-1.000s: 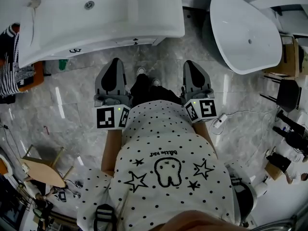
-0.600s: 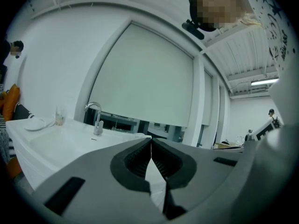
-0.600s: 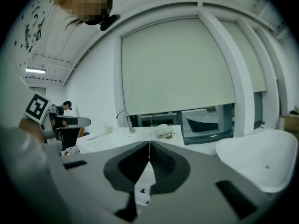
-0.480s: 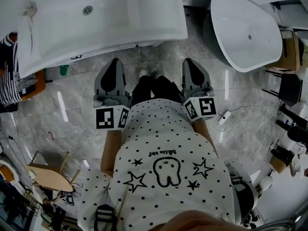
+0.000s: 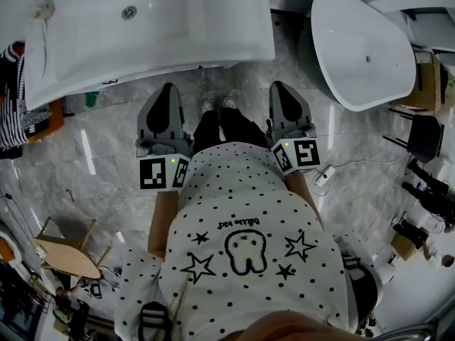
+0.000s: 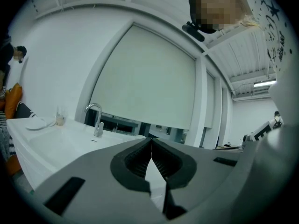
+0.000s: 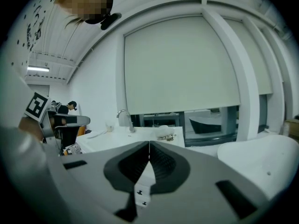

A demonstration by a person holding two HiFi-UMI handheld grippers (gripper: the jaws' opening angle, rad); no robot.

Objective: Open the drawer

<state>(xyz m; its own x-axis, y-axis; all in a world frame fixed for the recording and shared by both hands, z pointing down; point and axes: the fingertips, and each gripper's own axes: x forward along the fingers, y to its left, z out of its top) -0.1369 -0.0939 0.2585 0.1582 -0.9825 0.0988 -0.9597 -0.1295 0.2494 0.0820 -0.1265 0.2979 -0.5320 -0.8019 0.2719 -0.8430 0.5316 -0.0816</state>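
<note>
Standing spot: we're facing a long white rectangular vanity basin (image 5: 142, 27) with both tools pointed at it. Grey marble floor (image 5: 106, 162) is underfoot.

Left gripper: the grey two-jaw left gripper (image 5: 168, 89) sits out in front of our white polka-dot shirt (image 5: 242, 219). Its jaws are pressed tight together with nothing between them. It's close to the vanity's edge but not touching.

Right gripper: the grey two-jaw right gripper (image 5: 279, 87) is the same deal, with tips meeting and nothing pinched. It's level with the left one and well apart from it.

Marker cubes: there's a black-and-white square-marker cube (image 5: 163, 172) on the left tool and another (image 5: 298, 155) on the right.

Drawer: the white drawer front with small black marks (image 7: 139, 193) peeks through the gap under the right tool's closed tips. It's down below the countertop, and neither tool is on it. We can't really tell how far in or out it sits.

On the vanity: a curved chrome tap (image 6: 96, 120) stands at the back of the basin.

Off to the right: a white oval freestanding bathtub (image 5: 366, 45), clear of both tools.

Behind us on the left: a small wooden stool (image 5: 67, 251).
</note>
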